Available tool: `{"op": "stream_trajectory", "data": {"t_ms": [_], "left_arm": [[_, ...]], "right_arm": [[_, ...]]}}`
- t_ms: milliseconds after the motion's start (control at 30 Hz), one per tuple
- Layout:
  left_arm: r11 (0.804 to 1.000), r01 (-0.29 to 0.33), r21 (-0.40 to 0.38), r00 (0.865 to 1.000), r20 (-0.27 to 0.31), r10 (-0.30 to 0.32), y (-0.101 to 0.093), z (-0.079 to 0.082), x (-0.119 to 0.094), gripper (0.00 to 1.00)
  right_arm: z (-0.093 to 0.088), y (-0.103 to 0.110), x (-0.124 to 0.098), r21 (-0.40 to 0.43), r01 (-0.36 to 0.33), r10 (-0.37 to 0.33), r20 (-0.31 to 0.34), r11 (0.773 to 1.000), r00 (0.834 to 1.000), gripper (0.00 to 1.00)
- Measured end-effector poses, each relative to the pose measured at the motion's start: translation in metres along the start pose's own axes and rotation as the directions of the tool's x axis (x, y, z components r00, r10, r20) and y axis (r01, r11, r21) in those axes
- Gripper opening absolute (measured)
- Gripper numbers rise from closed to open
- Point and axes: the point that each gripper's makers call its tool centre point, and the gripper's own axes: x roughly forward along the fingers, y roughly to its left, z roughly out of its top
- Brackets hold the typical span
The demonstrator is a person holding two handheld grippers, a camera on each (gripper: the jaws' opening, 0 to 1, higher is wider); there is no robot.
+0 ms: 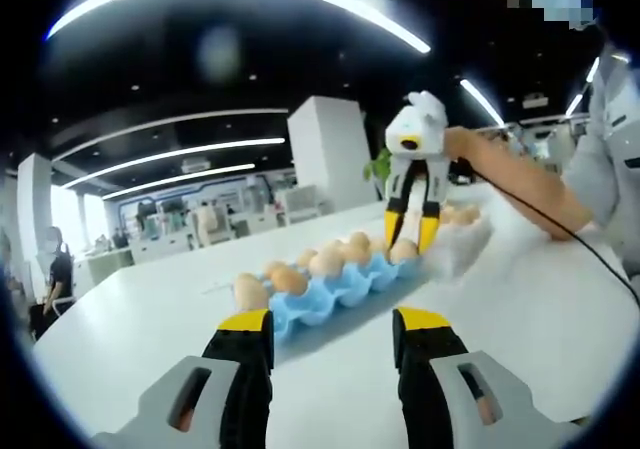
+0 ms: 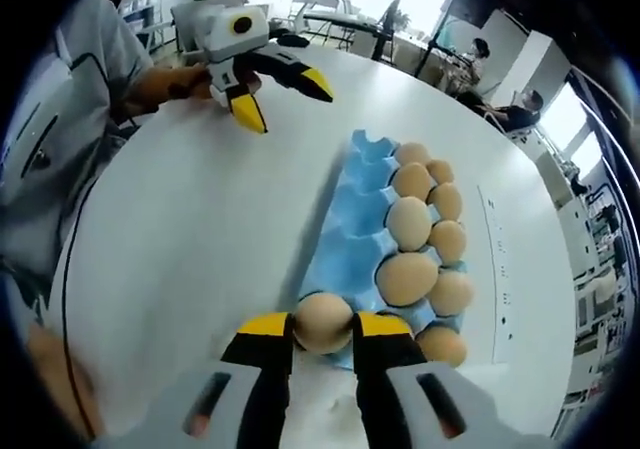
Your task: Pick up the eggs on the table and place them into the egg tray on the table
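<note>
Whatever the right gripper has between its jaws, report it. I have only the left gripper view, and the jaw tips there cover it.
Observer: The right gripper is shut on an egg, clamped between its yellow tips.
Operator: Give me that egg's place against the tray.
Observer: It is at the near end of the blue egg tray, on the side where the cups are bare. I cannot tell whether it is seated in a cup.
Operator: Report the tray's other side.
Observer: Other eggs fill that side, two abreast, along the tray's length.
</note>
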Motion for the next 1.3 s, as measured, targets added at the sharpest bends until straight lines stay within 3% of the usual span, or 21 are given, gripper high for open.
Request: {"op": "stream_trajectory", "data": {"t_ms": [433,600,767,1000,1300], "left_arm": [[1.0,0.001,0.0,1.0,0.0,-0.001,0.0,0.0,0.0,0.48],[1.0,0.003,0.001,1.0,-0.002,-0.003,0.0,-0.001,0.0,0.48],[1.0,0.001,0.002,1.0,-0.002,-0.001,0.0,-0.001,0.0,0.48],[1.0,0.002,0.001,1.0,-0.002,-0.002,0.0,-0.001,0.0,0.48],[1.0,0.002,0.003,1.0,-0.003,-0.002,0.0,-0.001,0.0,0.48]], "right_arm": [[-0.003,-0.002,-0.018,0.032,0.043,-0.042,-0.005,0.999,0.999,0.25],[-0.005,0.003,-0.025,0.051,0.045,-0.044,-0.028,0.998,0.999,0.26],[-0.017,0.004,-0.034,0.091,0.073,-0.066,-0.079,0.993,0.995,0.27],[-0.057,0.008,-0.049,0.236,0.141,-0.081,-0.246,0.961,0.966,0.26],[-0.081,0.019,-0.071,0.365,0.204,-0.077,-0.333,0.908,0.94,0.25]]}}
